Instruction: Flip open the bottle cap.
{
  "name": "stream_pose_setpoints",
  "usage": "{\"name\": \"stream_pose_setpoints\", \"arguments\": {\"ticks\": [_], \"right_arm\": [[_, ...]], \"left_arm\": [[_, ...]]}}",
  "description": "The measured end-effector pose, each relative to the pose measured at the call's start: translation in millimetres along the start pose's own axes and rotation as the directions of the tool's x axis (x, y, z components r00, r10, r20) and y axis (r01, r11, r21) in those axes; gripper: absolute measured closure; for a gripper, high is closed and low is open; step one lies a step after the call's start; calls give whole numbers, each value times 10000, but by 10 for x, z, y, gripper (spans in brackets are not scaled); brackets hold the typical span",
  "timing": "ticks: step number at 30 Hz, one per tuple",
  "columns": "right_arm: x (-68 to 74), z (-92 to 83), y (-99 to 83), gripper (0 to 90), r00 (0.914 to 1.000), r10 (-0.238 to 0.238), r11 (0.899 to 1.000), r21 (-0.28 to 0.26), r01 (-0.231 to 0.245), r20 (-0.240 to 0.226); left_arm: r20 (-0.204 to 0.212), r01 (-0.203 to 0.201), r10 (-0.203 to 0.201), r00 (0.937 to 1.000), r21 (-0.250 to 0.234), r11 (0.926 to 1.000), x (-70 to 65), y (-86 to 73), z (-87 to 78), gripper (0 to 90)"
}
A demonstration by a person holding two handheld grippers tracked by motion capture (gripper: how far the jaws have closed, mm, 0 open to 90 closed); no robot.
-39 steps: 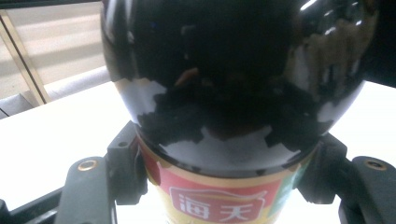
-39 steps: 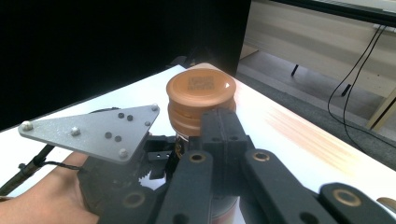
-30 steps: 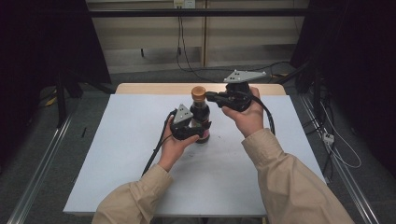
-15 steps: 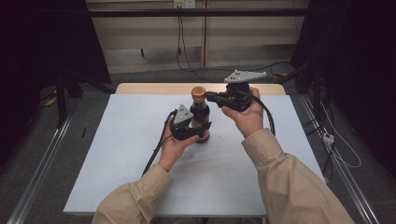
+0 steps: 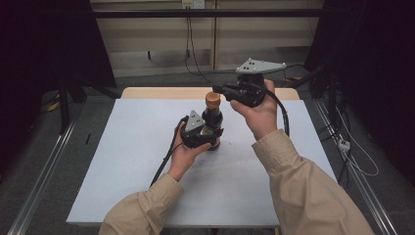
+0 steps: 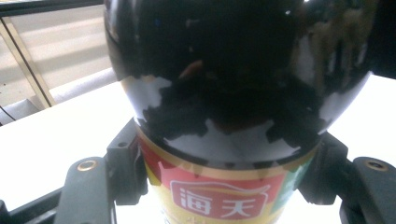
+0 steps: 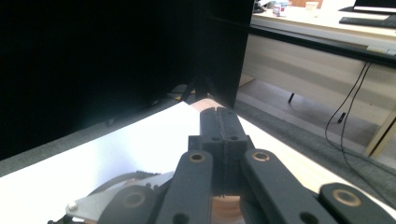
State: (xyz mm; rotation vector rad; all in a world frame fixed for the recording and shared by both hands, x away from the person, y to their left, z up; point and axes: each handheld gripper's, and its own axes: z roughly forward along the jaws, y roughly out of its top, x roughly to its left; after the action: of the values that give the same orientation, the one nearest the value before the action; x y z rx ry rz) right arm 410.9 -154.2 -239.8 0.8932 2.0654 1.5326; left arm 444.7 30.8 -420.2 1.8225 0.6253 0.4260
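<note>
Holding a dark bottle (image 5: 212,122) upright on the white worktop (image 5: 127,161), your left gripper (image 5: 208,138) clamps its jaws on the lower body, at the red and gold label (image 6: 219,196). Item: bottle, dark glass, tan cap (image 5: 212,99), standing near the worktop's middle. Item: your right gripper (image 5: 221,89), jaws pressed together with nothing between them, held above and just right of the cap; whether it touches the cap you cannot tell. Both sleeves (image 5: 293,181) are beige.
</note>
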Motion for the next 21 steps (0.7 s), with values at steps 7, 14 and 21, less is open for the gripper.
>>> {"name": "stream_pose_setpoints", "arguments": {"ticks": [7, 14, 21], "right_arm": [[-61, -10, -94, 900, 9999, 136, 9997, 212, -134, -89], [-119, -6, -266, 900, 9996, 255, 9982, 537, -250, -95], [-148, -6, -326, 900, 9996, 242, 9975, 669, -234, -114]], "left_arm": [[61, 90, -90, 9999, -32, 10000, 20, -4, -1, 311], [-51, 95, -95, 9999, -65, 9999, 12, -7, 1, 309], [-43, 117, -117, 9999, -65, 9999, 13, -7, 3, 308]]}}
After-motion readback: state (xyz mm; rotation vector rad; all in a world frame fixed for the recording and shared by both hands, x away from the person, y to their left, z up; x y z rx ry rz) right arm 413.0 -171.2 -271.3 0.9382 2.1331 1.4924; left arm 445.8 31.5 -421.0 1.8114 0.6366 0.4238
